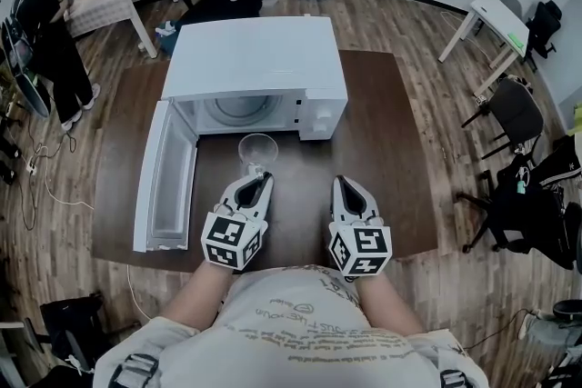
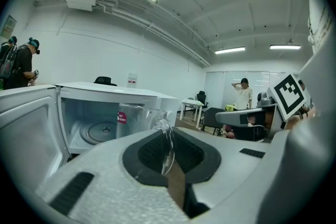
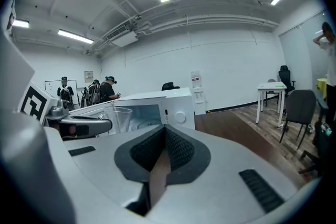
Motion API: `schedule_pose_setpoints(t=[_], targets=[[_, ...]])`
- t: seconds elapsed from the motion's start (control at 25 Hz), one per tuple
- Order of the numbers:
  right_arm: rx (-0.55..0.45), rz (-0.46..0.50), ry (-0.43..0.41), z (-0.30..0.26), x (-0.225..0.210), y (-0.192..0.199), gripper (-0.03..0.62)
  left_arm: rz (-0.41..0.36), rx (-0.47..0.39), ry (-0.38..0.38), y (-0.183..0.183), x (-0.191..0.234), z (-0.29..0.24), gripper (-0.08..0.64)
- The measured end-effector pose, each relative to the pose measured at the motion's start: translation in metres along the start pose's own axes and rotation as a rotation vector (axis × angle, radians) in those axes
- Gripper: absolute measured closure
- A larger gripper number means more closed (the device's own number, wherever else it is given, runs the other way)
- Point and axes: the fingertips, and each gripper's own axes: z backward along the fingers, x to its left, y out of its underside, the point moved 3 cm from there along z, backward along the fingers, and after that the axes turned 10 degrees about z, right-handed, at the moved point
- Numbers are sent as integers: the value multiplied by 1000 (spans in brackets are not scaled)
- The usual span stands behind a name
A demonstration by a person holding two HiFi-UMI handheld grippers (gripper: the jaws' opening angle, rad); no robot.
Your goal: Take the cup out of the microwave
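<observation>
The left gripper [image 1: 262,184] grips the clear cup [image 1: 258,150] by its handle, just near of the open microwave [image 1: 255,68]; the right gripper [image 1: 343,188], to its right, is closed and empty.

Looking down from the head view, the microwave [image 1: 255,59] has its own roof covering most of the cavity, so only the front of the turntable [image 1: 244,110] peeks out. In the left gripper view the cup [image 2: 137,119] has its base hidden behind the left gripper [image 2: 168,139]. The print on its red sticker [image 2: 122,117] is too tiny to read.
</observation>
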Motion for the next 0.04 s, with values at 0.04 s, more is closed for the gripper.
schedule_pose_setpoints(t=[0.04], targets=[[2, 1, 1, 1, 0, 1, 578, 2, 3, -4, 0, 1, 1, 532]])
